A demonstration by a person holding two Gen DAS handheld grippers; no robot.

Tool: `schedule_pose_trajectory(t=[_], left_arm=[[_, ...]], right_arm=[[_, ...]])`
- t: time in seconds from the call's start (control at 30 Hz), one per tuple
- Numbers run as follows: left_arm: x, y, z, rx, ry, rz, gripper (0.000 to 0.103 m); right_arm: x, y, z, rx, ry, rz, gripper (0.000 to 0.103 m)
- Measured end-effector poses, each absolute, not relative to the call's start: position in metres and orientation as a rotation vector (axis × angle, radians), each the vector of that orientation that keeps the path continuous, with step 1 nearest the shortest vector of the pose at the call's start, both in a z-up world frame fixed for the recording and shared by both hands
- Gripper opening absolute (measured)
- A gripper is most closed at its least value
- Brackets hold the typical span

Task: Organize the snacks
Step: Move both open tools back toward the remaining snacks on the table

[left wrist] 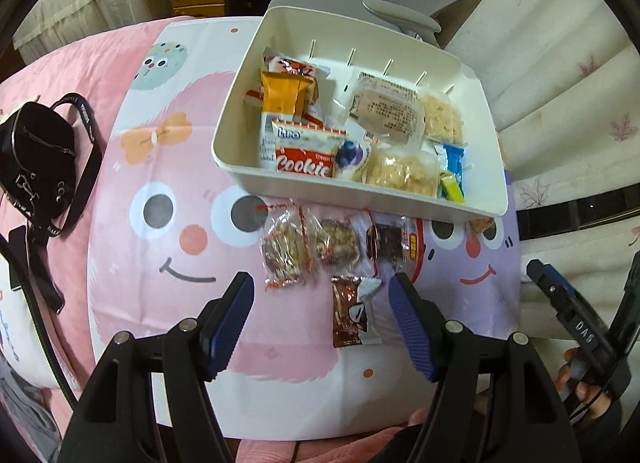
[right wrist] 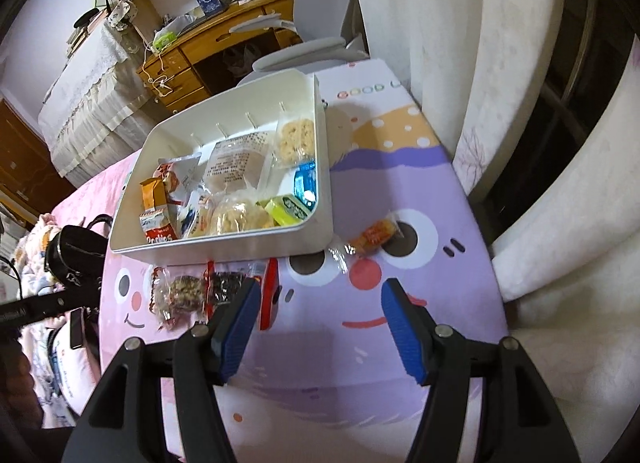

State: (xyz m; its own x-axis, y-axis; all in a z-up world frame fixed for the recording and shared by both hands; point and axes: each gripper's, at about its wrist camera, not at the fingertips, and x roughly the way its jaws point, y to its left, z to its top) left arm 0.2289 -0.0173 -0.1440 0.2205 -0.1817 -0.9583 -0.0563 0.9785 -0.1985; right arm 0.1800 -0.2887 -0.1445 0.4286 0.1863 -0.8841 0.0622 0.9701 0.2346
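A white bin (left wrist: 408, 205) (right wrist: 224, 247) on the cartoon mat holds several wrapped snacks, among them a red cookie pack (left wrist: 306, 161) (right wrist: 160, 233). In front of it lie two clear-wrapped nut bars (left wrist: 282, 249) (right wrist: 182, 293), a dark bar (left wrist: 386, 243) (right wrist: 228, 285) and a brown-and-white packet (left wrist: 352, 311). My left gripper (left wrist: 322, 297) stands open above the mat, the brown packet showing between its fingers without touching them. An orange snack (right wrist: 374, 237) lies right of the bin. My right gripper (right wrist: 316, 305) hangs open over the purple face, empty; it also shows at the left wrist view's right edge (left wrist: 576, 315).
A black bag (left wrist: 38, 167) (right wrist: 76, 257) with straps lies on the pink bedding to the left. A grey chair (left wrist: 400, 3) (right wrist: 316, 35) and wooden desk (right wrist: 200, 59) stand behind the bin. White curtains (right wrist: 520, 103) hang on the right.
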Motion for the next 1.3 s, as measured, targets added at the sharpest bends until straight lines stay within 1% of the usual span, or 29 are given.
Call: schedule_pose_trajectory(t=[0.3,0.53,0.7,0.9,1.0,1.07,1.3], left_arm=[[0.206,-0.045,-0.169,-0.241,1.336,-0.016,0.068],[0.185,-0.058,-0.202,-0.32,1.347,0.071,0.069],[0.17,-0.067,-0.231,-0.366,1.371,0.137,0.069],[0.158,-0.076,-0.253,-0.399,1.38,0.201,0.069],[0.156,-0.081,-0.26,-0.402,1.364,0.22,0.069],[0.156,-0.085,-0.265,-0.404,1.371,0.226,0.069],[0.162,-0.094,-0.275,-0.399,1.377,0.255,0.068]], right_arm=[[0.187,-0.309,-0.164,0.243,1.194,0.135,0.063],[0.193,-0.314,-0.182,0.142,1.219,0.2,0.063],[0.198,-0.322,-0.199,0.12,1.238,0.235,0.063],[0.205,-0.334,-0.216,0.084,1.216,0.243,0.063],[0.209,-0.337,-0.223,0.064,1.189,0.256,0.066],[0.213,-0.338,-0.227,0.057,1.175,0.266,0.07],[0.23,-0.331,-0.239,-0.031,1.12,0.287,0.074]])
